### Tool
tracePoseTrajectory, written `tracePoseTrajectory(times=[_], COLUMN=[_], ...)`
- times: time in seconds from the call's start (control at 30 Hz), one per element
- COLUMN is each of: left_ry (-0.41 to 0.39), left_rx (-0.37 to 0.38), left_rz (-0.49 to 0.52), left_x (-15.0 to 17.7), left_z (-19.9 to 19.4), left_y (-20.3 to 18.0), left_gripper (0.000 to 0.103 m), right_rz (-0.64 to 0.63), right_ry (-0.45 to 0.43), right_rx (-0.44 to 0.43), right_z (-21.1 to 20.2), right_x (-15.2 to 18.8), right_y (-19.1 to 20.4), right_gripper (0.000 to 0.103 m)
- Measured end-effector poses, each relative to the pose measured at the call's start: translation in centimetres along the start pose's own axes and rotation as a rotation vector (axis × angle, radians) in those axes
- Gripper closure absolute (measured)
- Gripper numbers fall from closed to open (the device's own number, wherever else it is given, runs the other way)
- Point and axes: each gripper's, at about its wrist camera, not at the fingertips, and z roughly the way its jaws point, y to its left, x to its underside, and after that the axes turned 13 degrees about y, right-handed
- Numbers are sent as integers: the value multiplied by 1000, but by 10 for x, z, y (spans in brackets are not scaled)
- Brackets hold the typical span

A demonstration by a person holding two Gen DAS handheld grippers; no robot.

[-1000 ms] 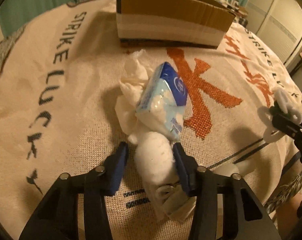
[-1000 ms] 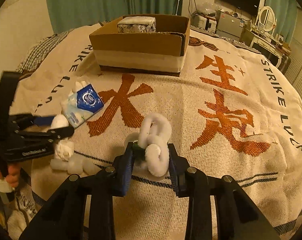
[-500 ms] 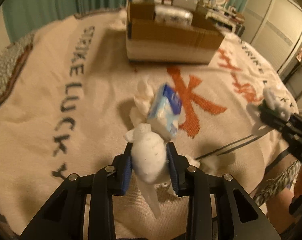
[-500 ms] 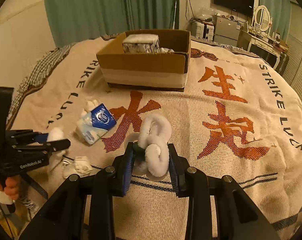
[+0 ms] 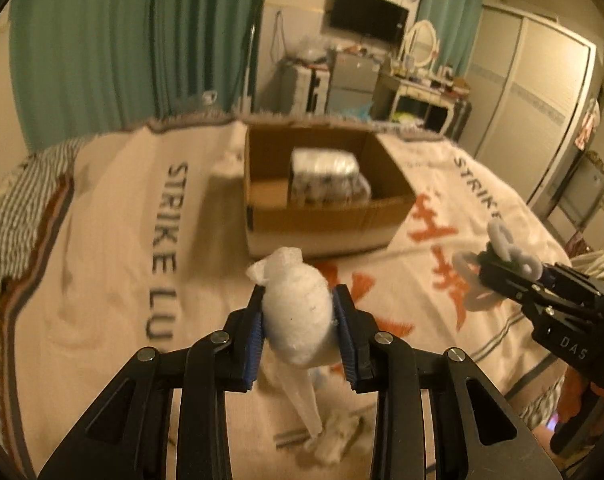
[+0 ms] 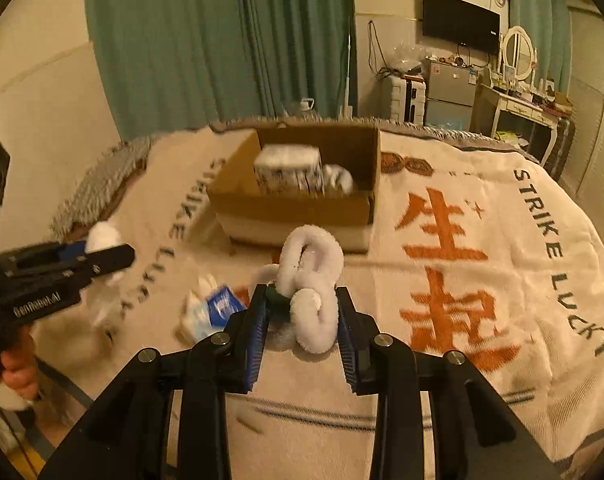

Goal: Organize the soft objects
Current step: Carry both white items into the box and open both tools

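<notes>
Left wrist view: left gripper (image 5: 298, 322) clamps one cotton wad (image 5: 298, 312), right gripper (image 6: 302, 322) one fuzzy loop (image 6: 311, 280). Both have risen toward one cardboard box (image 5: 325, 216), leaving one tissue pack (image 6: 212, 310) behind.

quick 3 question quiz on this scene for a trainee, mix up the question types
1. True or false: the left gripper is shut on a white stuffed ball.
2. What is clamped in the right gripper: A) the blue tissue pack, B) a fuzzy white loop, C) nothing?
3. Fill in: the wrapped white bundle sits inside the ______.

Key
1. True; its pads press both sides of the ball.
2. B; the tissue pack lies on the blanket.
3. Cardboard box.
</notes>
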Motion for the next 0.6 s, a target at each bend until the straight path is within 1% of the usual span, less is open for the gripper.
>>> tracePoseTrajectory(times=[0.13, 0.17, 0.27, 0.33, 0.4, 0.43, 0.5, 0.6], left_ry=[-34, -19, -42, -47, -28, -24, -22, -12], left_rx=[-19, -19, -17, -12, -1, -8, -27, -35], left_rz=[27, 30, 36, 23, 16, 22, 44, 54], left_x=[-31, -37, -64, -77, -91, -98, -110, -124], left_z=[6, 7, 18, 26, 38, 44, 56, 72], left_y=[-4, -4, -3, -1, 2, 3, 2, 6], left_gripper=[72, 72, 72, 72, 72, 72, 72, 72], right_rz=[-1, 0, 16, 18, 5, 2, 16, 33], right_ry=[-53, -63, -87, -91, -93, -94, -86, -70], right_rx=[-5, -9, -27, -25, 4, 18, 15, 25], right_z=[-3, -3, 3, 12, 22, 28, 39, 56], right_x=[-34, -42, -71, -88, -103, -112, -126, -146], right_y=[1, 1, -2, -4, -5, -7, -14, -28], right_gripper=[71, 71, 71, 71, 71, 71, 71, 71])
